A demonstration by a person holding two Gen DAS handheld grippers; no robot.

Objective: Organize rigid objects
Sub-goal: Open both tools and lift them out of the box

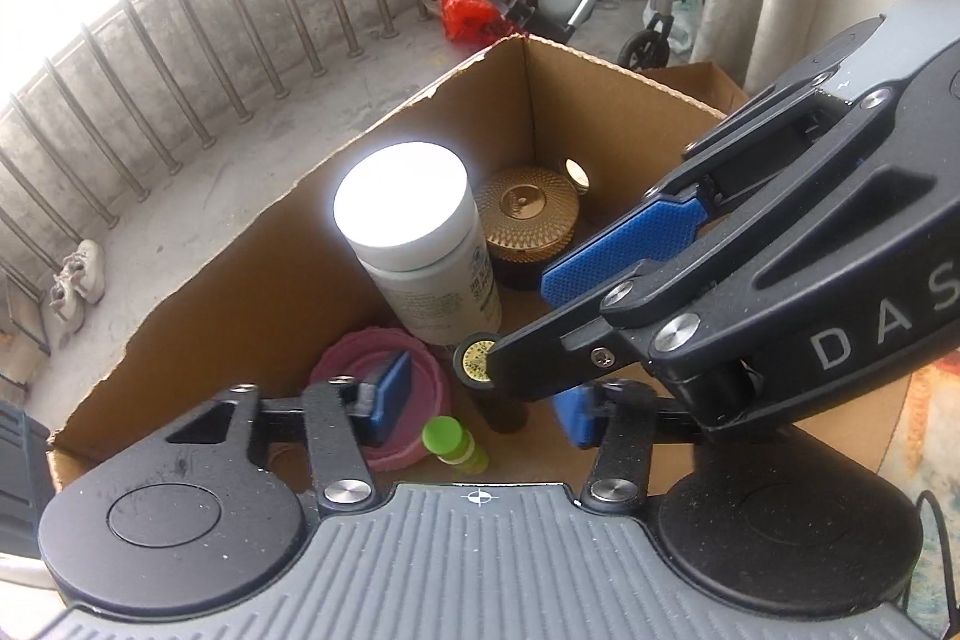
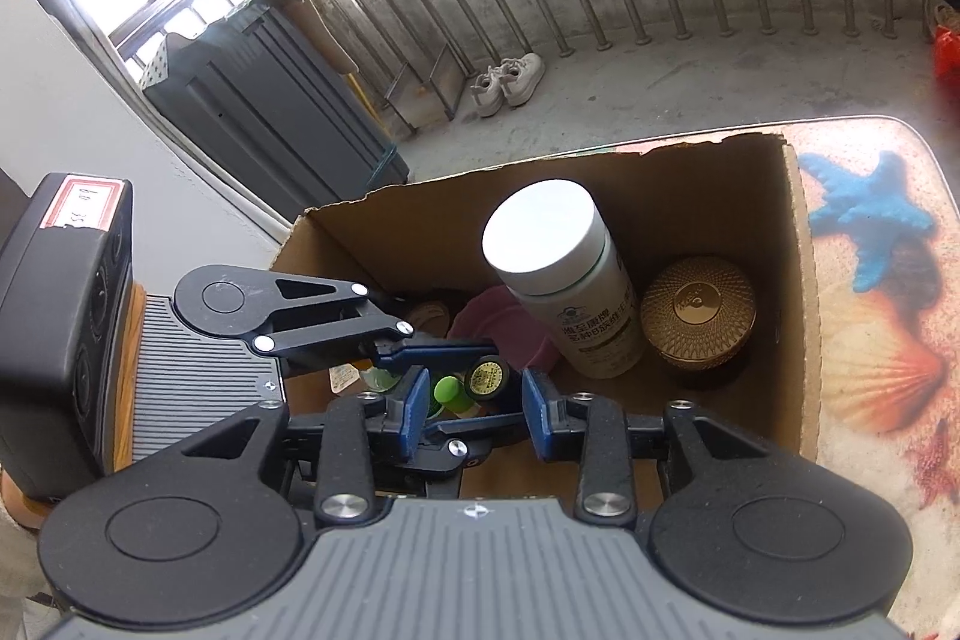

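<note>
Two claws down inside one cardboard box [image 2: 801, 316], both angled steeply toward its near corner. Nearest, from the right wrist view: right claw [image 2: 474, 406] part open, blue pads clear on either side of a small dark vial [image 2: 487, 376] with a yellow-sealed cap, gripping nothing. Vial upright on the box floor, long axis vertical, cap facing up at the camera, sitting a little ahead of the pad line and nearer the right-hand pad than the left. Crowded on its left by a green-capped bottle [image 2: 447, 391], also inside the gap, touching or just beside the vial.

Left claw [image 1: 480, 403] open wider and likewise empty, straddling the same pair from the other side. From the left wrist view, possibly a touch between the right claw's lower finger and the vial's cap, though hard to tell at this angle.

Judging by that: right claw nearer and better lined up, needing a slight push forward to bring the pads level with the vial, and a risk of catching the green cap as well.

Farther in: pink lid [image 1: 336, 364], tall white-lidded bottle [image 1: 420, 244], gold-topped jar [image 1: 528, 220] at the far wall. Beyond, the patterned surface [image 2: 870, 340].
</note>
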